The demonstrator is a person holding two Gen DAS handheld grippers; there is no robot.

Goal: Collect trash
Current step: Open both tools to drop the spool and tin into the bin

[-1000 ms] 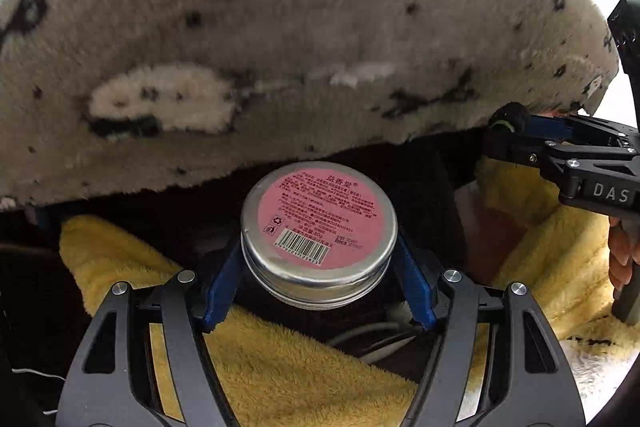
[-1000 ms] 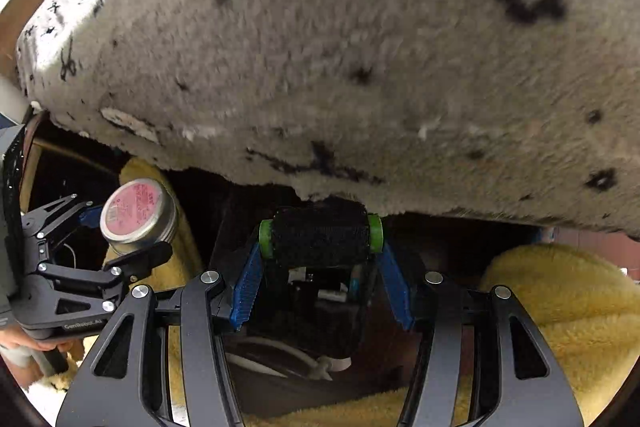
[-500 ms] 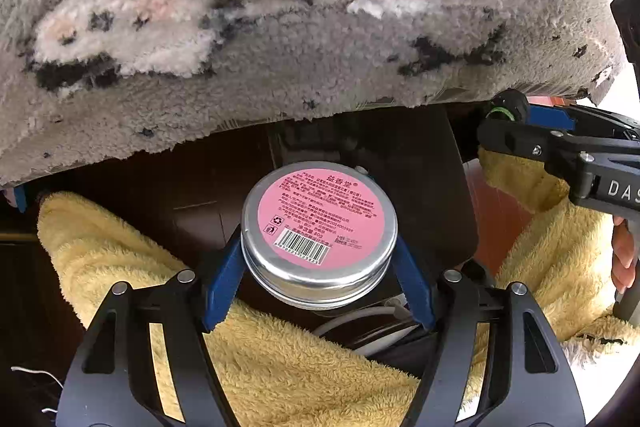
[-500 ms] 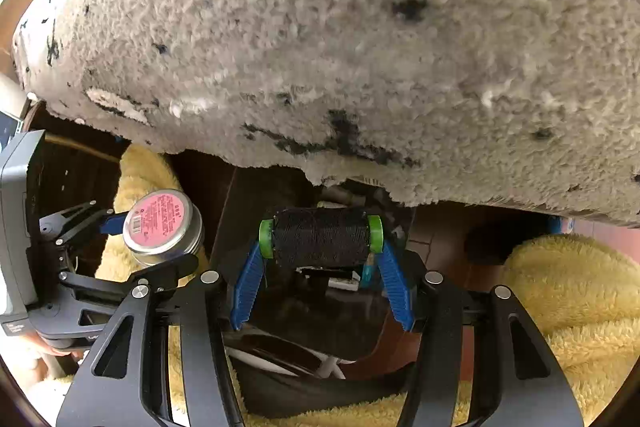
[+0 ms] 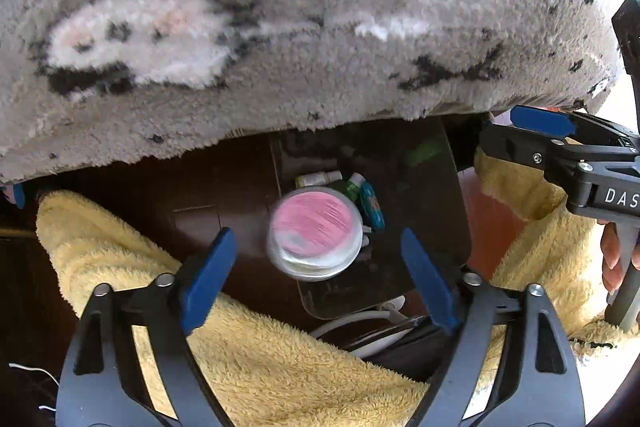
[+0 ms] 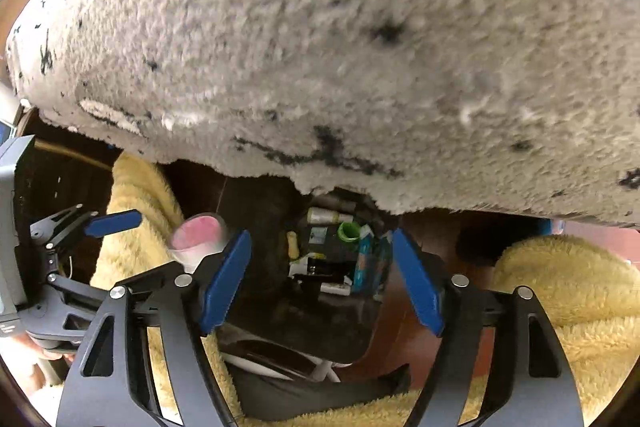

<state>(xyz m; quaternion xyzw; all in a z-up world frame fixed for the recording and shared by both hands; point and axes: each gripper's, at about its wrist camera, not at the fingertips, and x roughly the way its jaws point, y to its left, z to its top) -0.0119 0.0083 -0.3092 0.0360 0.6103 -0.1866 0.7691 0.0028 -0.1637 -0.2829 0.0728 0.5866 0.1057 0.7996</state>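
My left gripper (image 5: 316, 239) points steeply down, its jaws opening and wide apart. The round metal tin with a pink label (image 5: 314, 231) is blurred between and below them, free of both pads, over a dark bin (image 5: 440, 227). In the right wrist view the same tin (image 6: 198, 237) shows at the left, beside my left gripper's blue finger (image 6: 114, 221). My right gripper (image 6: 320, 243) is also opening, with nothing pressed by its pads. The black spool with green ends (image 6: 346, 231) lies below it inside the bin (image 6: 320, 327). My right gripper's finger (image 5: 540, 123) reaches in from the right.
A grey fleece blanket with black marks (image 5: 320, 27) overhangs the top of both views. Yellow fleece fabric (image 5: 260, 359) flanks the bin on both sides. Small bottles (image 5: 320, 179) and a teal packet (image 5: 372, 205) lie in the bin. A white cable (image 5: 360, 319) runs in front of it.
Both grippers let go. The tin left the left pads and dropped towards the bin; the spool left the right pads and now lies in the bin.
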